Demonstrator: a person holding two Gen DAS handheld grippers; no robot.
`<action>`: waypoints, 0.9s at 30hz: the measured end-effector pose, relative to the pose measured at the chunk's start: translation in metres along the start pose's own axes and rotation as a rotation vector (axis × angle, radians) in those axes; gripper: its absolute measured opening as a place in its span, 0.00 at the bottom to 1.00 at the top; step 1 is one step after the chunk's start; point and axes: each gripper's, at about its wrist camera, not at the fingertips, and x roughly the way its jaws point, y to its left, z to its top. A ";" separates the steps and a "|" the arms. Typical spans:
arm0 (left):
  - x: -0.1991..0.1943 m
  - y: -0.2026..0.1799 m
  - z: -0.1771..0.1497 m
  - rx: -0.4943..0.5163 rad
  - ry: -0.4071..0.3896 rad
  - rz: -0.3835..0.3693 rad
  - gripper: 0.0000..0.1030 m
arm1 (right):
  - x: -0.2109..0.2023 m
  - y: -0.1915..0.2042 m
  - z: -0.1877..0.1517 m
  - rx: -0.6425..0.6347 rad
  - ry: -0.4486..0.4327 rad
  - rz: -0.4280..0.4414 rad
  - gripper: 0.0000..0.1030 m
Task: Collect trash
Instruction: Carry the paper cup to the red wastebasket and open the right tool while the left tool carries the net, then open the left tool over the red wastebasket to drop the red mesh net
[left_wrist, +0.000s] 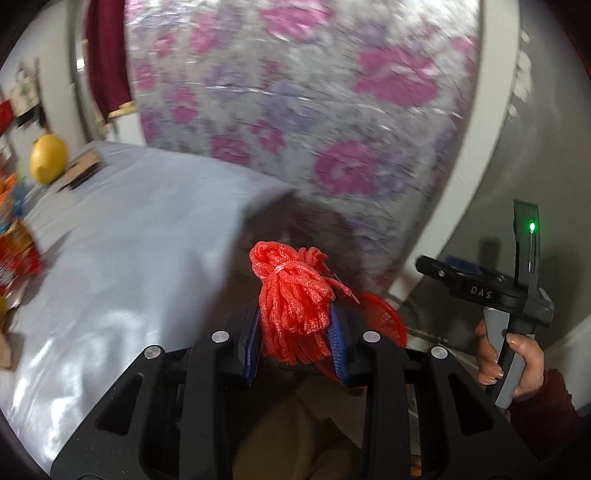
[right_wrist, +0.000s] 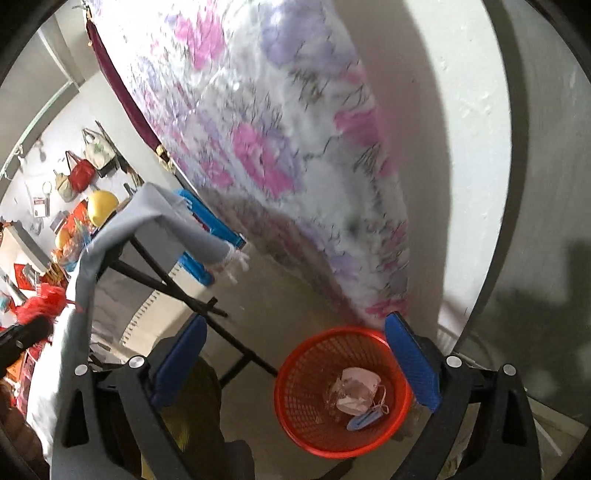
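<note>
Foam net (left_wrist: 295, 295) clamped between left gripper (left_wrist: 297, 349) pads; right gripper (right_wrist: 295, 362) spread wide, empty, above basket (right_wrist: 295, 435).

Tools: two, a left tool (left_wrist: 297, 347) and a right tool (right_wrist: 295, 369)
Red foam net bundles: one (left_wrist: 293, 295)
Red mesh baskets: one (right_wrist: 341, 391)
Crumpled face masks in the basket: one (right_wrist: 356, 393)
Yellow balls: one (left_wrist: 48, 163)
Tables: one (left_wrist: 140, 236)
Hanging bags on the wall: at least three, blurred (right_wrist: 83, 173)
</note>
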 end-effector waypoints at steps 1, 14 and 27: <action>0.005 -0.006 0.002 0.010 0.005 -0.011 0.33 | -0.001 0.000 0.001 0.000 -0.005 0.000 0.93; 0.076 -0.075 0.018 0.150 0.082 -0.047 0.88 | -0.017 -0.023 0.010 0.057 -0.061 0.014 0.93; 0.035 -0.038 0.012 0.092 0.007 0.124 0.93 | -0.023 0.007 0.011 0.002 -0.062 0.057 0.93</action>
